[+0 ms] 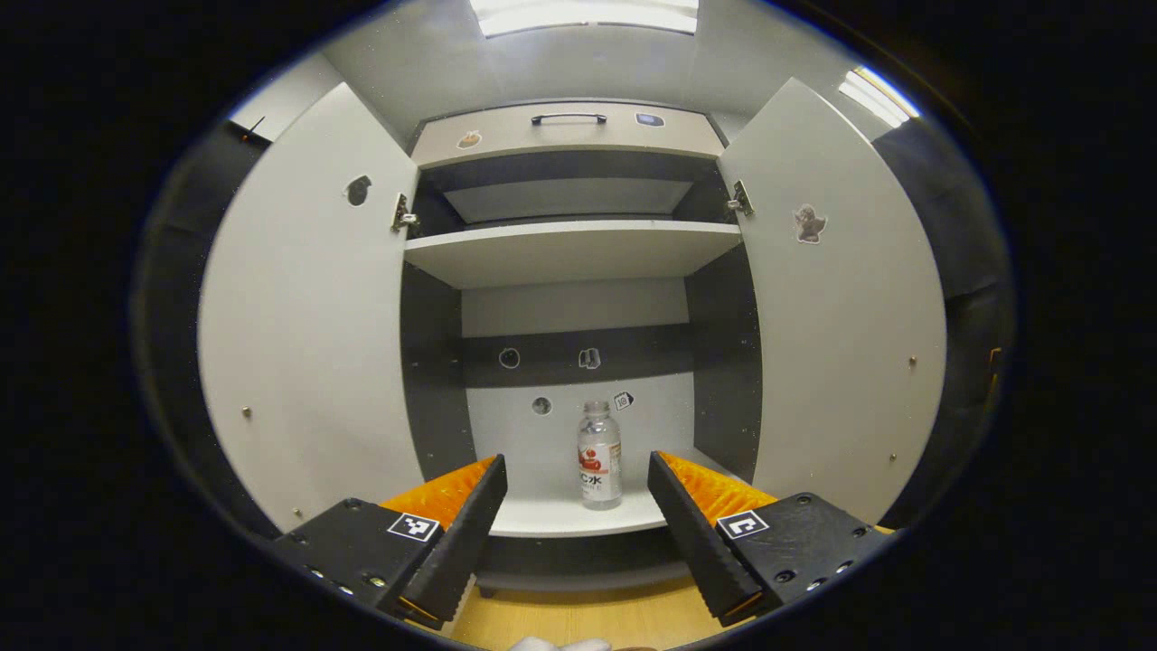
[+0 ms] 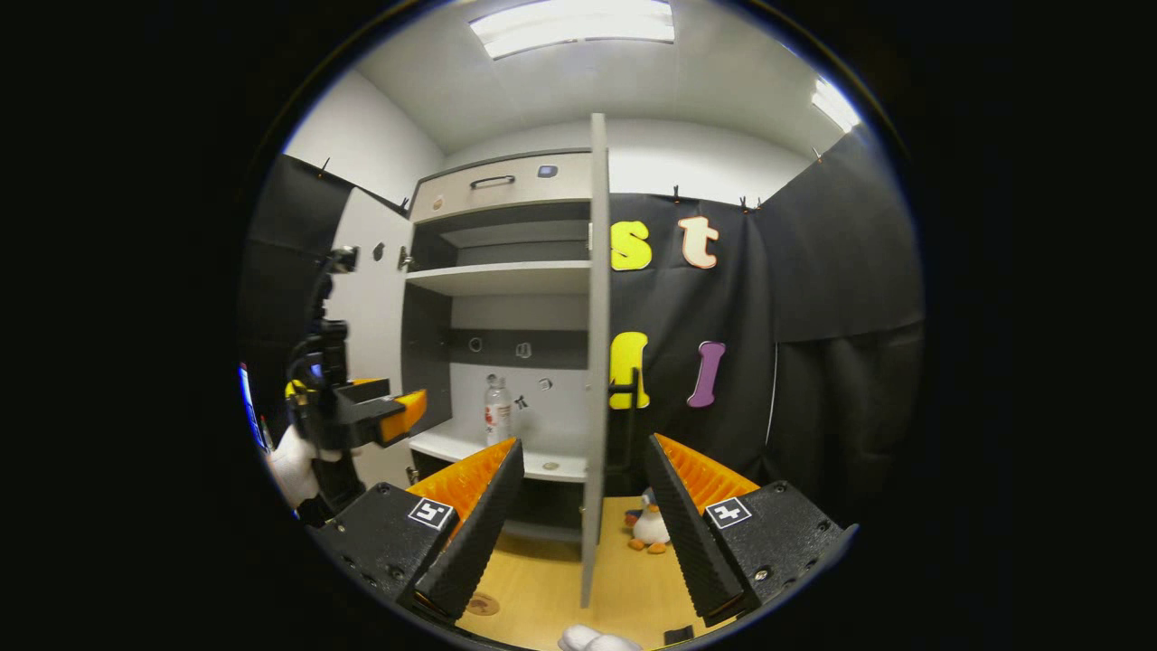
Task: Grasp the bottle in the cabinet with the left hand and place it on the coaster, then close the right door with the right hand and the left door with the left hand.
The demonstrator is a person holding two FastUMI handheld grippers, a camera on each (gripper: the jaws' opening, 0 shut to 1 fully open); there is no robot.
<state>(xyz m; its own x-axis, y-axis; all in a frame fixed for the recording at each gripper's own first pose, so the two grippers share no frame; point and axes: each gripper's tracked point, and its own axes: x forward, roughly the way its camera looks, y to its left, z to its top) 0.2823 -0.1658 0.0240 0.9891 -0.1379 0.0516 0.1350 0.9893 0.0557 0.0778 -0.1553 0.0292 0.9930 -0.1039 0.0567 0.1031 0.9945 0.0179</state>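
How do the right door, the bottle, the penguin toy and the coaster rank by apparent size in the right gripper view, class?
1. Right door, seen edge-on but tallest by far.
2. Bottle and penguin toy: they look alike, and the toy is nearer, so unranked.
3. Coaster, smallest.

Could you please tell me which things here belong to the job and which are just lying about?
Job: bottle, coaster, left door, right door, left tongs, right tongs.
Lying about: penguin toy, upper shelf.
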